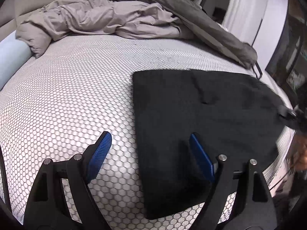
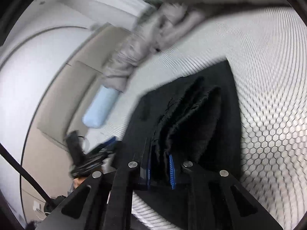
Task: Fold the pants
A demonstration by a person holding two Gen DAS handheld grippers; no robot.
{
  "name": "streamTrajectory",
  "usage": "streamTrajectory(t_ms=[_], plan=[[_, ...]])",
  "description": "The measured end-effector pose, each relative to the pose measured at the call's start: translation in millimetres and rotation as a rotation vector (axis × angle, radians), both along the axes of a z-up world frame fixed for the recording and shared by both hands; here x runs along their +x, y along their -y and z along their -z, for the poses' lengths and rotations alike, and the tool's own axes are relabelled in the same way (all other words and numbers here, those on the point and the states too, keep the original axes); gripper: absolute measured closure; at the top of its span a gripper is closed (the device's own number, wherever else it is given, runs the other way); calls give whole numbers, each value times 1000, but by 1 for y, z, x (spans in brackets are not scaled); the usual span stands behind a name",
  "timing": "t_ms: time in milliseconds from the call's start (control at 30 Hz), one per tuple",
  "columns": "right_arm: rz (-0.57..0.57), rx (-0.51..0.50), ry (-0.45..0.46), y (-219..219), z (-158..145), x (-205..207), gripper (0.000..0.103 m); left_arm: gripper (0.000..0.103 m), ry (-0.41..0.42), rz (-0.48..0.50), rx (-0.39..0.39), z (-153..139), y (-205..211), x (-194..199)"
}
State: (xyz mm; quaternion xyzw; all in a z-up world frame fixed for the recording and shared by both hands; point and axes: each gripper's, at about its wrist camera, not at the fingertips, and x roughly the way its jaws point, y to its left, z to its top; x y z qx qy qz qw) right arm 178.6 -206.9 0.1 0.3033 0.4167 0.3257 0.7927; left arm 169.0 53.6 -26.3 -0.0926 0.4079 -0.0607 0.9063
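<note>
Pants (image 1: pixel 201 126) lie flat on mattress (image 1: pixel 67 99), toward its right side. Duvet (image 1: pixel 99 21) bunched at far end, behind pants. Jacket (image 1: pixel 201 21) lies over duvet's right part, running down to far right corner of pants. Pillow (image 1: pixel 11 57) at far left edge, beside duvet. L gripper (image 1: pixel 149 143) hovers over pants' left edge. R gripper (image 2: pixel 160 169) w/ pants' edge betw. fingers.

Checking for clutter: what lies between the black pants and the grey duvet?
Only bare honeycomb mattress separates the black pants from the grey duvet, seen in the left wrist view.
</note>
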Motion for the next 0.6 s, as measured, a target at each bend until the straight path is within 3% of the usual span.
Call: streamTrajectory(t_ms=[67,133,200,267,333,400,467,500,533,600], plan=[[24,-21,51,6,-21,-28,89,22,0,-8,-30,-3,-8,0],[53,-41,50,16,-22,-50,89,22,-3,-6,-49,-2,-12,0],[77,-72,4,22,-8,-53,88,22,-22,6,-46,2,-11,1],[80,-162,-98,22,26,-45,85,22,-51,30,-30,11,-5,4],[36,-142,-174,25,49,-39,85,22,-73,47,-36,17,0,5],[53,-111,-139,34,41,-41,78,22,-87,70,-66,21,3,4],[112,-170,-44,42,21,-48,53,28,-106,95,-76,25,9,3],[130,-166,-18,44,17,-48,51,35,-115,106,-75,27,12,3],[128,-152,-25,41,18,-43,51,51,-123,118,-79,28,15,2],[127,-126,-80,32,29,-29,52,54,-137,145,-72,27,21,-3]])
